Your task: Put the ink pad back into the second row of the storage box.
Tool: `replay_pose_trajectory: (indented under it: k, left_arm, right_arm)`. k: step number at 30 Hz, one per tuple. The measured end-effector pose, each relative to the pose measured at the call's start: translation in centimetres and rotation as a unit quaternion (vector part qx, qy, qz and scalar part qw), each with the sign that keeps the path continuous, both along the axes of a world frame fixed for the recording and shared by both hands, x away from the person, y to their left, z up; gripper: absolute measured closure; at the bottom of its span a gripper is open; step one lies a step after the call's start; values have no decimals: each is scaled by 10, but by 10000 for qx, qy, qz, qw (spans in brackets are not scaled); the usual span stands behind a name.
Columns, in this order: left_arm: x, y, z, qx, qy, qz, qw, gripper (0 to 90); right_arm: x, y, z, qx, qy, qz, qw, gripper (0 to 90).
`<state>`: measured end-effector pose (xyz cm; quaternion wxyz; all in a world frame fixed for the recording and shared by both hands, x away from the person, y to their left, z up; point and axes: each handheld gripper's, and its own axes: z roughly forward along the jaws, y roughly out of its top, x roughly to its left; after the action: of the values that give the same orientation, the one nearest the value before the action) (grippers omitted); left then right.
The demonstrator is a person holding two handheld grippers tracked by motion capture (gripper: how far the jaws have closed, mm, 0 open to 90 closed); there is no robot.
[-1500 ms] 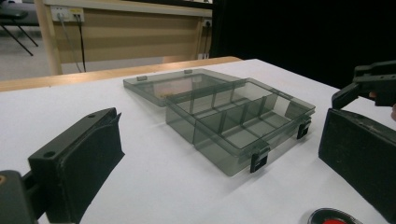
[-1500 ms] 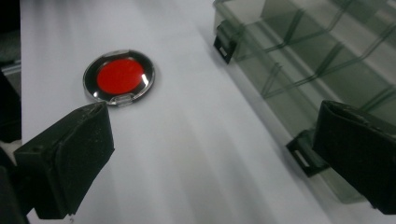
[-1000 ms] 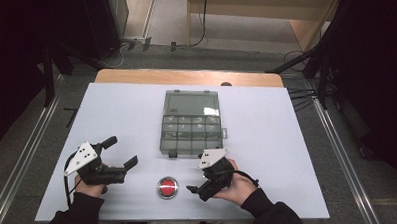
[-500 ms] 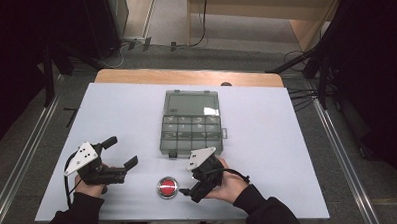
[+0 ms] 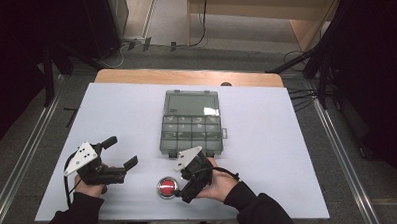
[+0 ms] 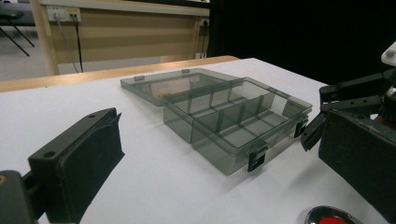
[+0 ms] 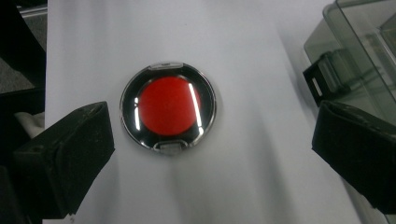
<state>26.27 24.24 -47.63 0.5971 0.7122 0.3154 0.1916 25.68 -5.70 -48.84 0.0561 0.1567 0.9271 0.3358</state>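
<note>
Red button (image 7: 167, 106), round, chrome-rimmed, lying flat on the white surface (image 5: 267, 139); sits between and just ahead of the right gripper (image 7: 205, 154) jaws, which stand released and wide; likely light, rigid, slick at the rim; best taken across its edges; left gripper (image 5: 122, 153) jaws also released, idle; open compartment box (image 5: 191, 126) beyond.

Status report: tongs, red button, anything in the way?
Both tongs open, left tongs idle. Right tongs aimed down at the red button, not touching. Open compartment box just beyond; path clear.
</note>
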Motion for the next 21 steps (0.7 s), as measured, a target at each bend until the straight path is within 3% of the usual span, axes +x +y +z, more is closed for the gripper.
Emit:
replay_pose_trajectory:
  k: [16, 19, 21]
  left_arm:
    - [0, 0, 0, -7, -1, 2, 10000, 0]
    - [0, 0, 0, -17, 5, 5, 10000, 0]
    - [0, 0, 0, -17, 3, 20, 10000, 0]
  right_arm:
    - [-5, 33, -7, -188, 49, 478, 9987, 8]
    - [-6, 35, -9, -217, 78, 556, 9982, 54]
    - [-7, 36, -10, -237, 143, 667, 9974, 133]
